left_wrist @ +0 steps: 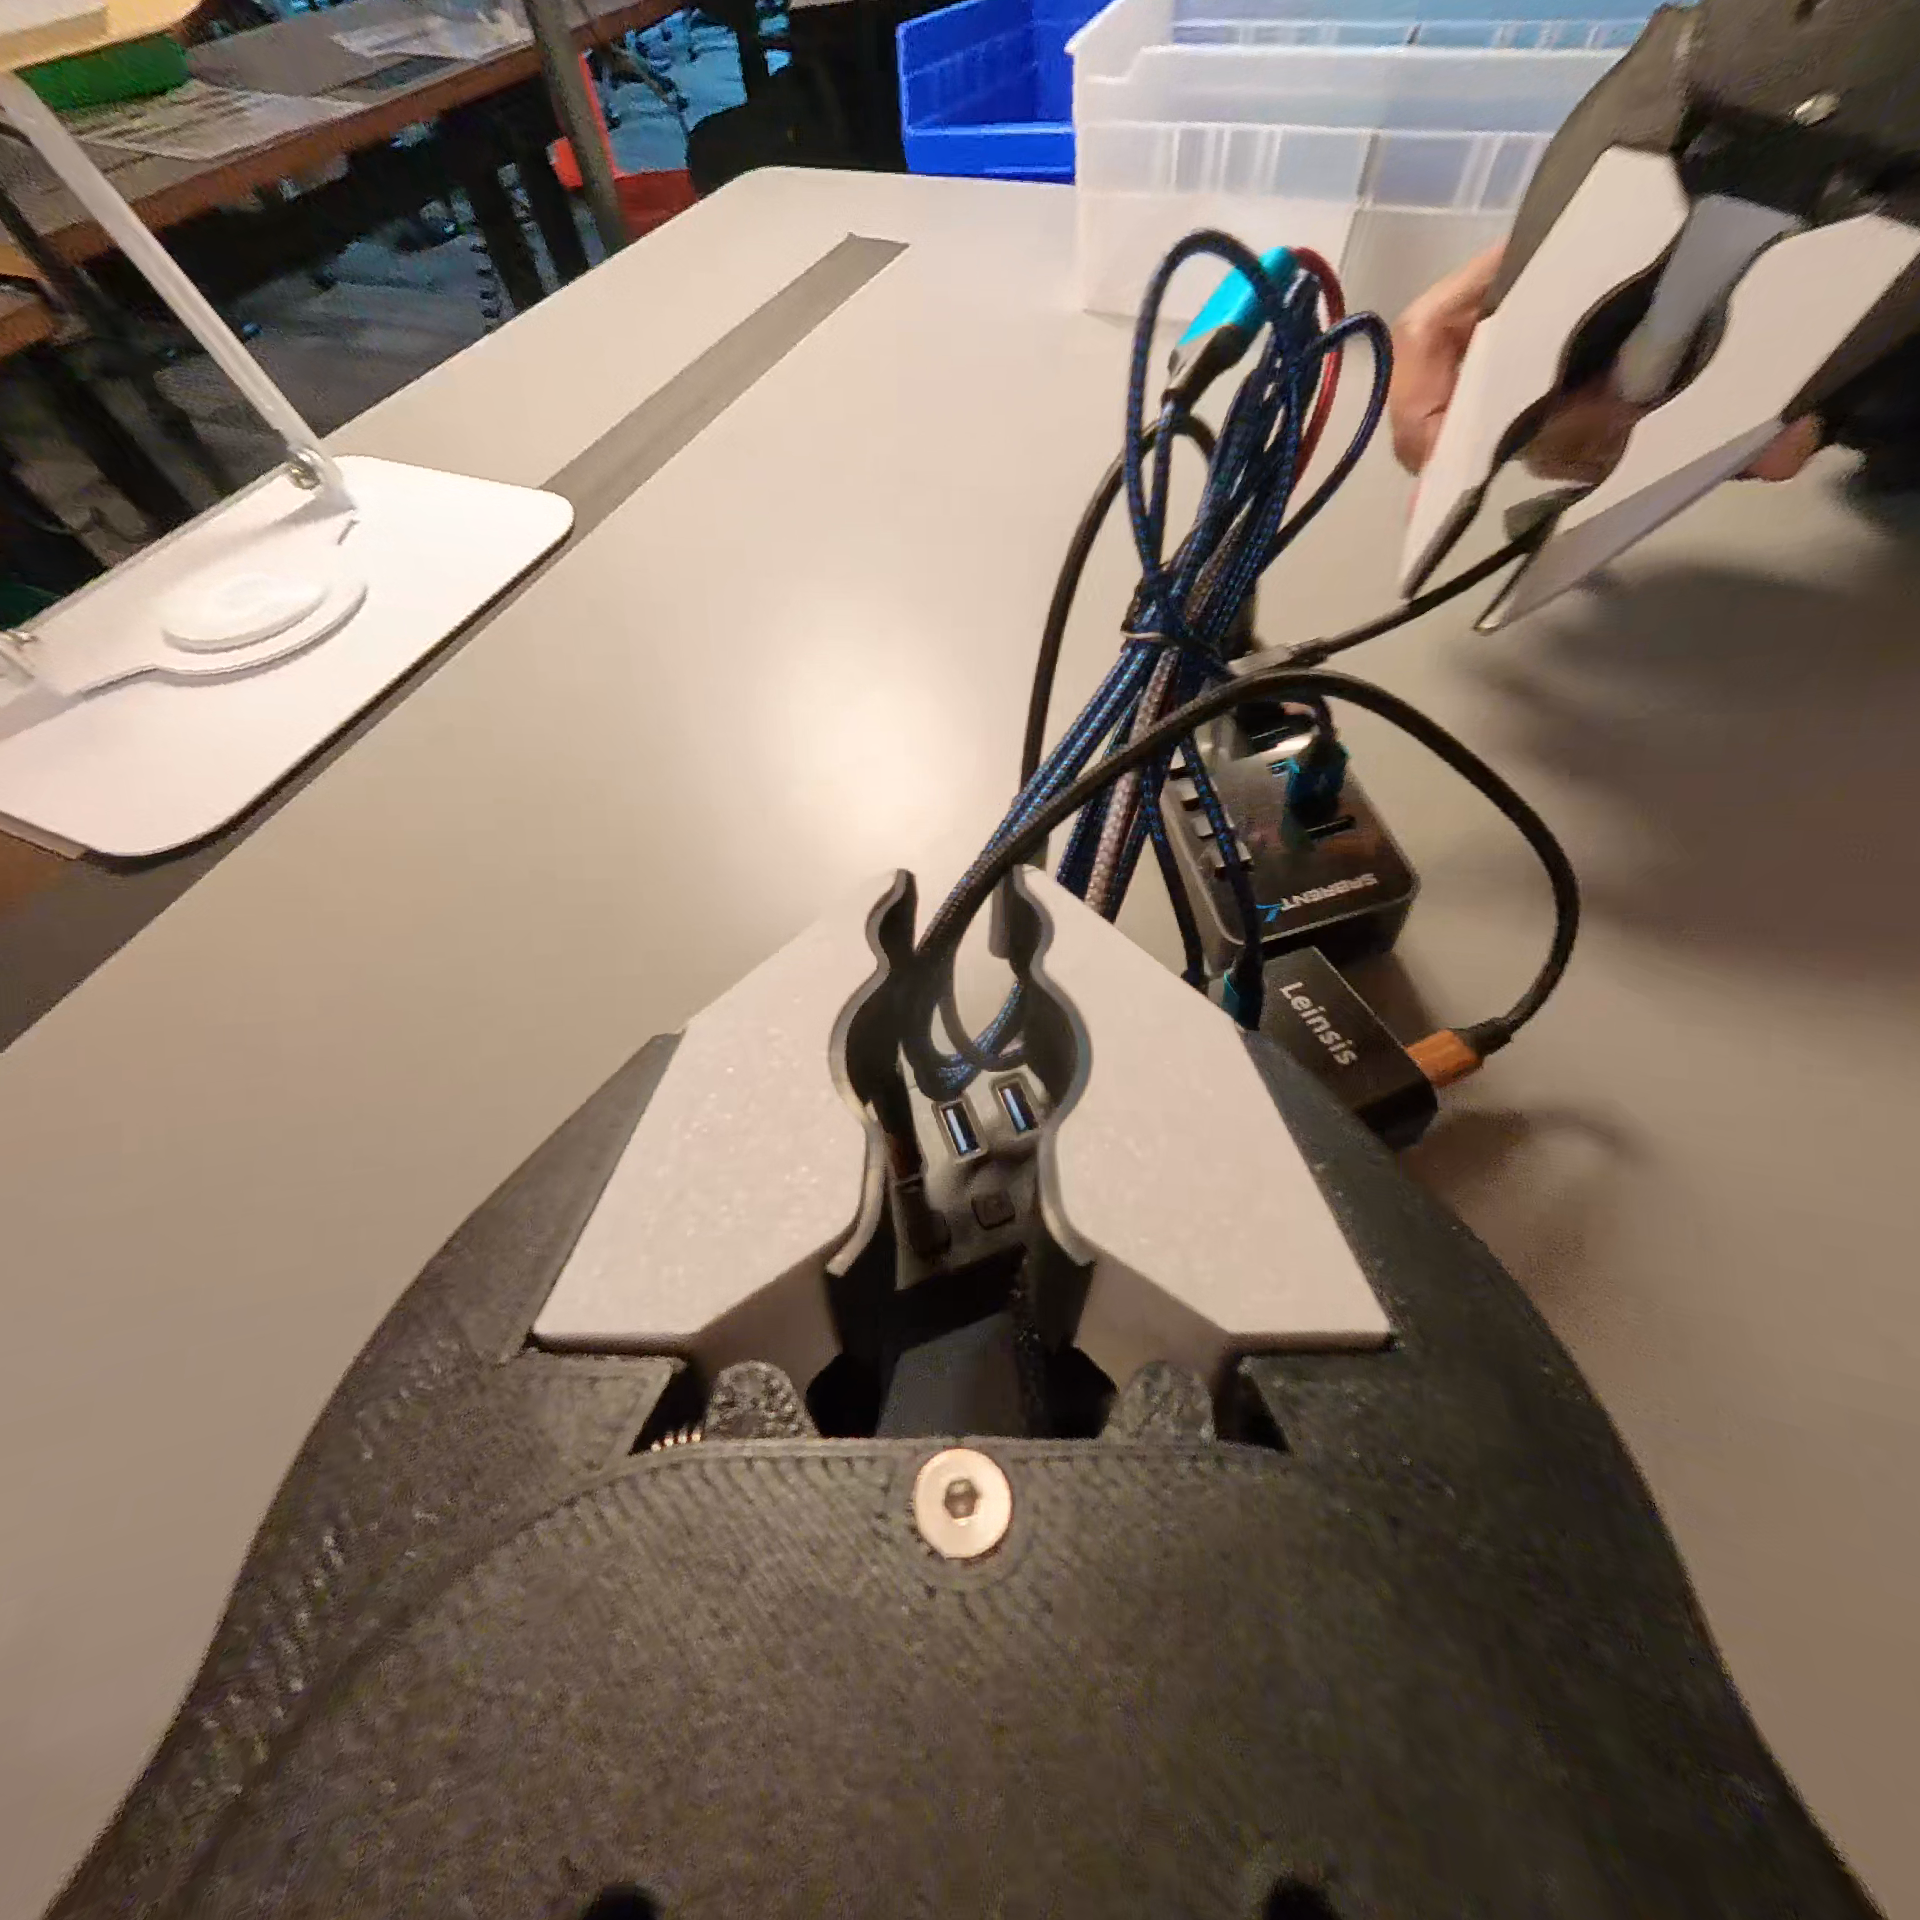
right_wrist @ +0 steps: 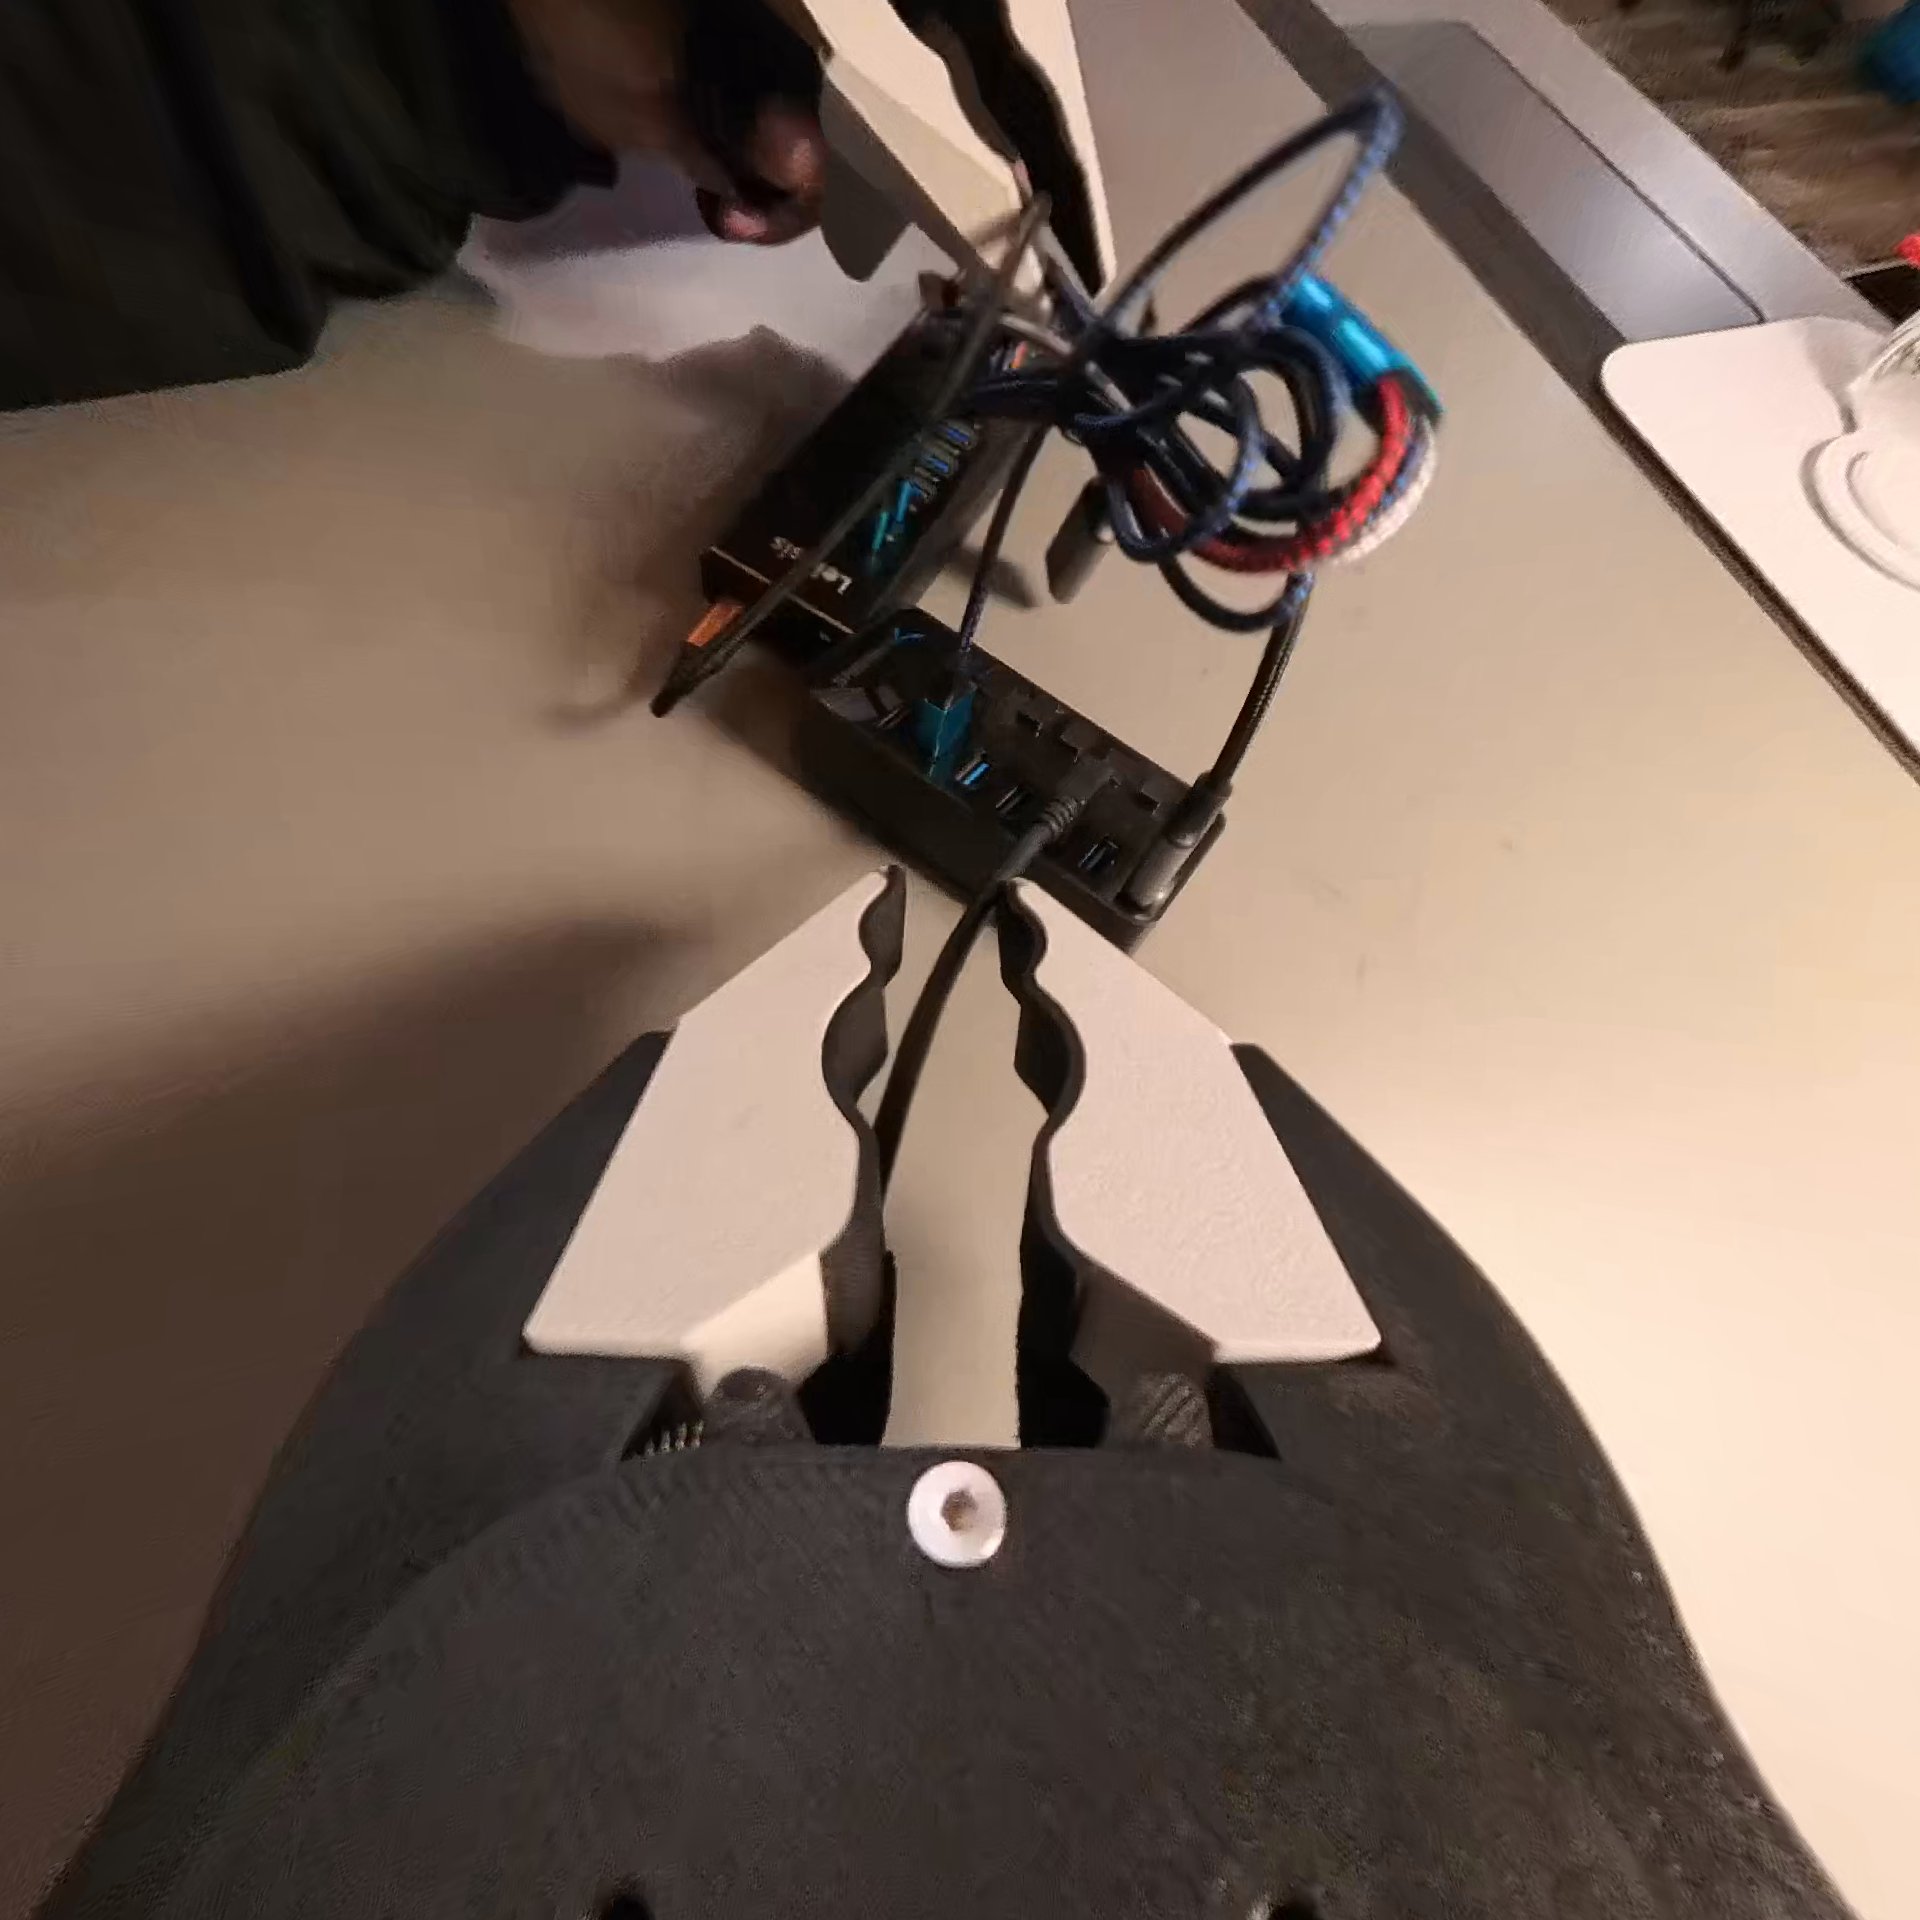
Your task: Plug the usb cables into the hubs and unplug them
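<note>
Left tongs (left_wrist: 961,914) clamp hub (left_wrist: 971,1153); right tongs (right_wrist: 951,894) seemingly gapped around cable (right_wrist: 914,1039).

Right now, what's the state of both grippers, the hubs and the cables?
Left gripper: shut on the end of the slim hub.
Right gripper: open, black cable running loose through the gap.
Slim hub: orange-collared plug seated; two ports empty.
Switched hub: blue plug seated.
Cable bundle: tied, blue connector unplugged.
</note>
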{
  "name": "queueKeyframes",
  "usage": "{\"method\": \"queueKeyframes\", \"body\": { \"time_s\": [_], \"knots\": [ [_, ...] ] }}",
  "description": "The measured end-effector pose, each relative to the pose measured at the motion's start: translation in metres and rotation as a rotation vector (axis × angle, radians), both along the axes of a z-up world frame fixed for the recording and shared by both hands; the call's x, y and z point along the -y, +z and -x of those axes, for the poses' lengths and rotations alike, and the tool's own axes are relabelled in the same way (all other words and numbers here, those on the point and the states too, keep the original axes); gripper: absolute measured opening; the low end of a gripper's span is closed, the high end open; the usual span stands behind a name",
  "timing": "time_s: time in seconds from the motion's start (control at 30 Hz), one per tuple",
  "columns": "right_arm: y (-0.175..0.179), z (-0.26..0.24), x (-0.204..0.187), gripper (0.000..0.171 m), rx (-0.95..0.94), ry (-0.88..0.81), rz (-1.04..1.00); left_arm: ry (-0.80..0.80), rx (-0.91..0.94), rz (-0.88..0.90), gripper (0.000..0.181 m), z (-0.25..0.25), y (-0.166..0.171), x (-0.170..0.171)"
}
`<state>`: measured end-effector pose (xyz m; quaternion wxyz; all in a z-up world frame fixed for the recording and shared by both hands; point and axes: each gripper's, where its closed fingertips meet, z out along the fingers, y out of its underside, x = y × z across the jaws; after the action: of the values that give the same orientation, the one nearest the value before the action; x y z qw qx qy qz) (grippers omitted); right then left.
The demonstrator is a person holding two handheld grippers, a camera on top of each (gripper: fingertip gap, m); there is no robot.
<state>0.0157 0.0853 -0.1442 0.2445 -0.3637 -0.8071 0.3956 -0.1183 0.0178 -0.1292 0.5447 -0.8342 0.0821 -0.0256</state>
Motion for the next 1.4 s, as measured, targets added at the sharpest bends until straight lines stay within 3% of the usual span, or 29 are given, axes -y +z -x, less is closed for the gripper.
{"method": "queueKeyframes", "body": {
  "time_s": [0.2,0.4,0.63,0.87,0.9,1.1,1.4],
  "knots": [
    [0.016,0.0,-0.007,0.018,-0.095,0.084,0.116,-0.064,-0.016,-0.031,0.024,-0.006,0.014,0.014],
    [0.045,0.006,-0.023,0.018,-0.187,0.065,0.331,-0.114,0.03,-0.17,0.024,-0.015,0.053,0.029],
    [0.024,0.032,-0.057,0.018,-0.141,-0.144,0.301,-0.178,0.103,-0.195,0.027,-0.047,0.058,0.014],
    [-0.013,0.009,-0.015,0.022,0.079,-0.015,0.148,-0.138,0.175,-0.076,0.035,-0.097,0.056,-0.018],
    [-0.015,0.007,-0.008,0.028,0.082,0.001,0.121,-0.119,0.184,-0.048,0.036,-0.103,0.054,-0.021],
    [-0.001,0.021,-0.015,0.025,-0.036,-0.096,0.009,0.01,0.119,0.175,0.044,-0.125,0.017,-0.033],
    [0.01,0.046,-0.012,0.021,-0.146,-0.163,-0.102,0.173,-0.038,0.37,0.052,-0.107,-0.027,-0.031]
  ]
}}
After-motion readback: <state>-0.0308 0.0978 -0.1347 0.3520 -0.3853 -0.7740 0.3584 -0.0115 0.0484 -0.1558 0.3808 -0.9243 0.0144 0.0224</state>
